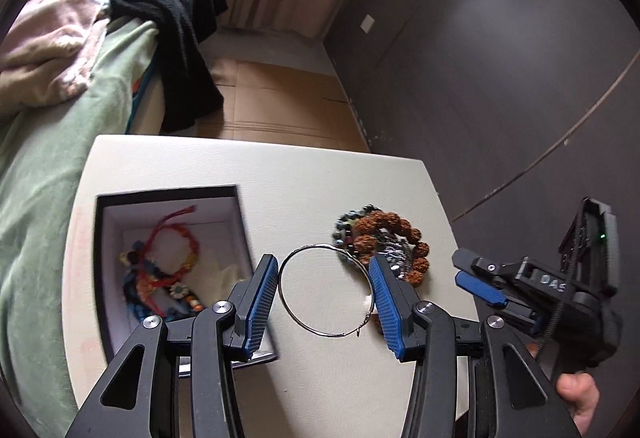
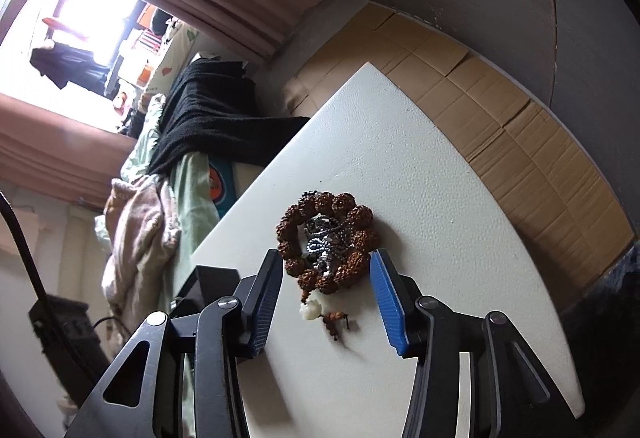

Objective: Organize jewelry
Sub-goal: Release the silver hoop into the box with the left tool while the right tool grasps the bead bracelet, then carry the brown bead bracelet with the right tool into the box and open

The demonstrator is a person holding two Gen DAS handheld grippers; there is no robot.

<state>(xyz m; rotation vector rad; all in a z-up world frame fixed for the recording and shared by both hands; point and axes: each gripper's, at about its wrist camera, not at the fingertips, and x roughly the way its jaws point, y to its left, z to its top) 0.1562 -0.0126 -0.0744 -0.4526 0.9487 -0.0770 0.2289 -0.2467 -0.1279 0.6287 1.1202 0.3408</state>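
While jaws gape, hoop [image 1: 326,290] mid-table [image 1: 320,174]

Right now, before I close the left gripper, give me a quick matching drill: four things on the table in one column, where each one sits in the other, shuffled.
Things:
1. thin wire hoop
2. red braided cord bracelet
3. brown seed-bead bracelet
4. silver chain

Places:
A. inside the open box
B. heaped in the middle of the brown ring
C. flat on the white table, between the open left gripper fingers
D. ahead of the open right gripper, ringed around a metal pile

Pairs: 1-C, 2-A, 3-D, 4-B
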